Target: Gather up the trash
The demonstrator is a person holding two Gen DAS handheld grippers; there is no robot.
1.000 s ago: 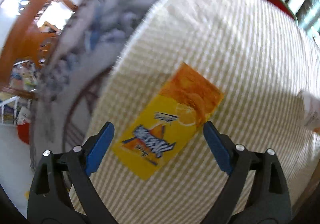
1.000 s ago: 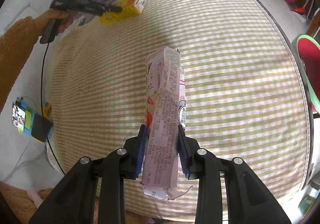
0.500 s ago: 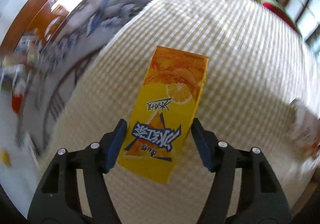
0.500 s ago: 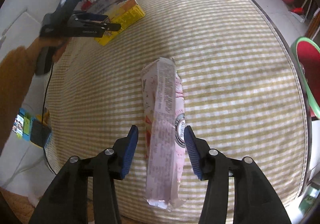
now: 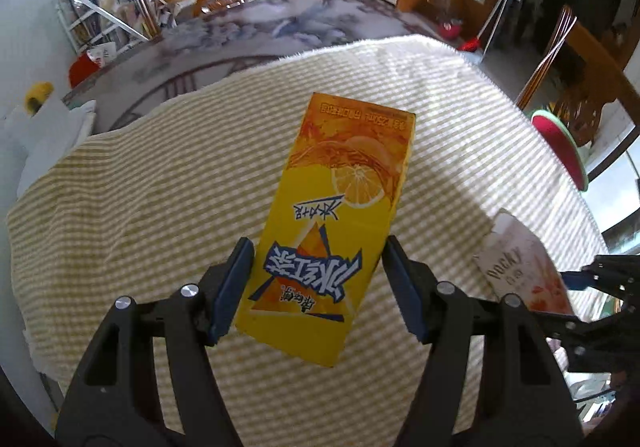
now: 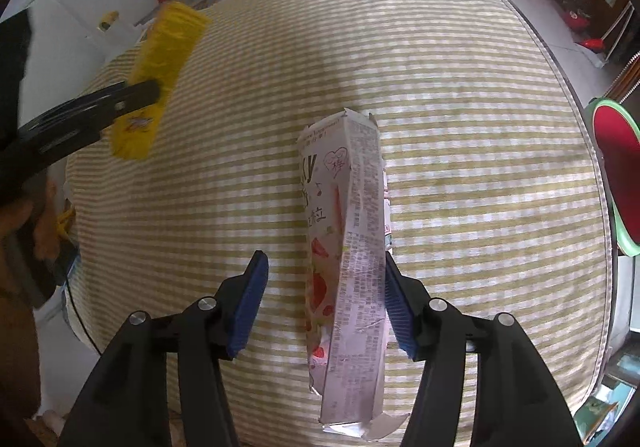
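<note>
The yellow drink carton (image 5: 334, 223) fills the centre of the left wrist view, lying between the blue pads of the left gripper (image 5: 318, 289), which close against its two long sides near the lower end and pinch it; whether the carton rests on the cloth or is raised off it cannot be told from this view. In the right wrist view the same carton (image 6: 160, 83) appears blurred in the upper left of the frame, with one black finger of the left gripper (image 6: 132, 99) across it and the rest of its lower end hidden. The pink snack box (image 6: 346, 267) runs down the centre of the right wrist view, crumpled and torn open at its near end, lying on the green-and-white striped cloth (image 6: 480, 127). The right gripper (image 6: 326, 307) is spread around it: the pad on the right of the frame touches or nearly touches the box's edge, while the pad on the left stands clear of it. In the left wrist view that box (image 5: 520, 271) sits at the right edge of the frame, with the right gripper's black arms just beside it. A red and green round object (image 6: 618, 183) sits at the right edge of the right wrist view.
</note>
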